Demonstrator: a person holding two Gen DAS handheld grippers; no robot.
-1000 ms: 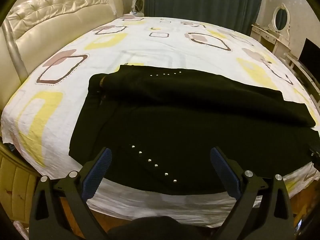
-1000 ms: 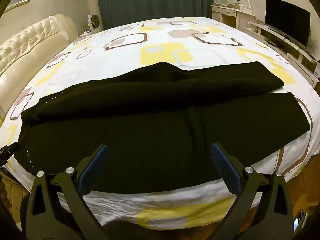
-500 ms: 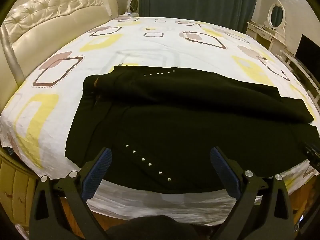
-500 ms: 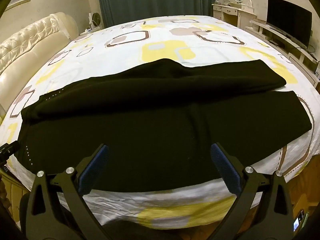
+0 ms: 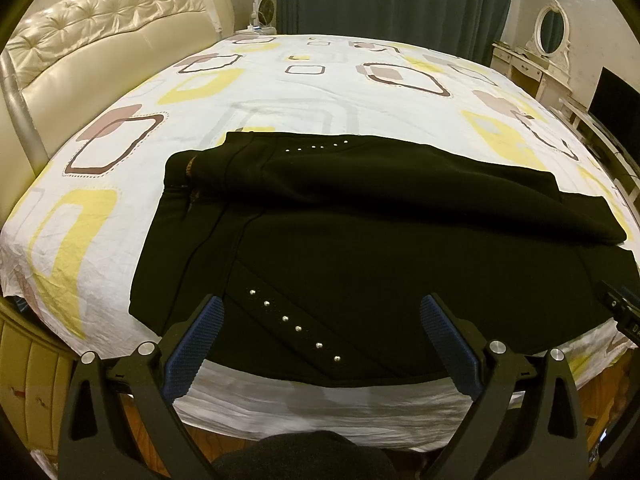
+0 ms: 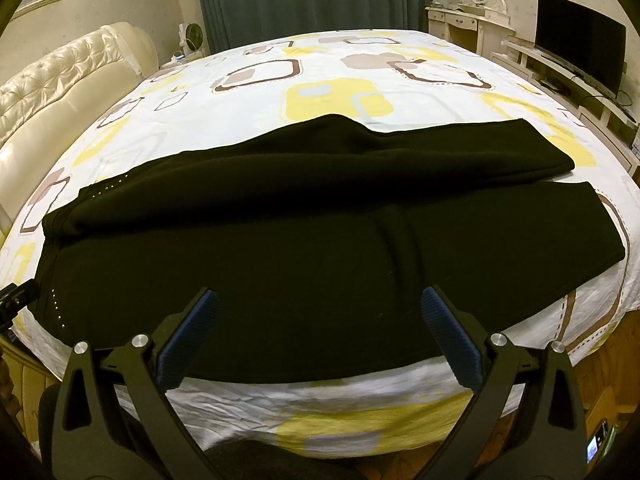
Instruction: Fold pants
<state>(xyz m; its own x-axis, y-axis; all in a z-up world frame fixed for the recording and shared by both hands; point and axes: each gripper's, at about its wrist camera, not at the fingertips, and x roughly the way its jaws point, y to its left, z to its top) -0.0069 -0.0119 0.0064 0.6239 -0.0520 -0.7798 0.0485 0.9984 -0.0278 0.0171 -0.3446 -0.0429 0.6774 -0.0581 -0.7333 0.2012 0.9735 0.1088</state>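
Both grippers have drawn back a little from the bed over the last second, so more of the near mattress edge shows beneath their fingers; nothing on the bed has shifted. Black pants (image 5: 360, 240) lie flat across the near half of the bed, waistband toward the headboard side, legs running toward the foot. One leg is laid partly over the other, its far edge a soft ridge. Two short rows of small silver studs (image 5: 292, 324) mark the hip area, one row close to the near edge, the other on the upper layer.

My view of the left gripper (image 5: 322, 344) has its blue-padded fingers spread wide, holding nothing, poised over the waist end. The right gripper (image 6: 320, 340) is likewise wide apart and empty, over the middle of the legs.

Underneath is a white bedsheet (image 6: 332, 76) with yellow and brown squares. A cream tufted headboard (image 5: 100, 40) stands at the left, teal curtains (image 5: 392, 0) behind, a white dressing table with oval mirror (image 6: 480, 4) and a television (image 6: 580, 56) at the right.
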